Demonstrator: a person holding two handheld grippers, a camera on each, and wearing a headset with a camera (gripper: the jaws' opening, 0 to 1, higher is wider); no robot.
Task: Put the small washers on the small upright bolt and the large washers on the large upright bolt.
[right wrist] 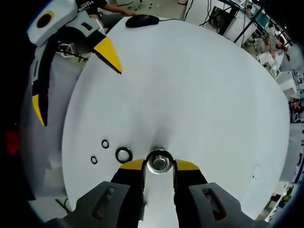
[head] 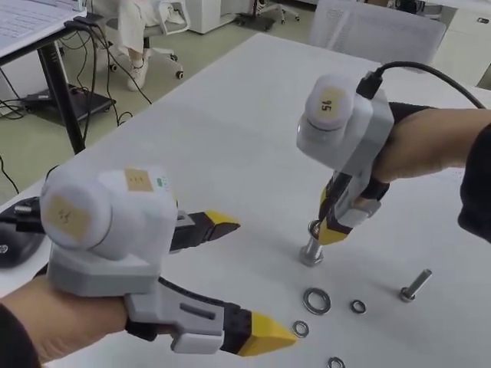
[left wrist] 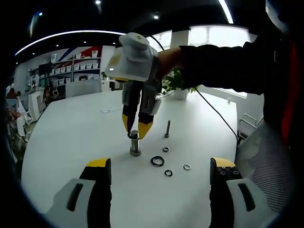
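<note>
The large bolt [head: 311,251] stands upright on the white table [head: 230,115]. My right gripper [head: 322,230] points down over the bolt's top, shut on a large washer [right wrist: 159,161] that sits at the bolt's tip. Another large washer [head: 316,300] lies flat just in front of the bolt, with three small washers [head: 358,307] scattered near it. To the right stands the small bolt [head: 414,285] on its head. My left gripper [head: 247,280] hovers open at the near left, nothing between its jaws, a short way from the loose washers.
A black mouse [head: 15,245] lies at the table's left edge. Beyond that edge stand a dark desk [head: 46,46] with hanging cables and a seated person [head: 138,31]. A cable [head: 430,73] runs back from my right gripper.
</note>
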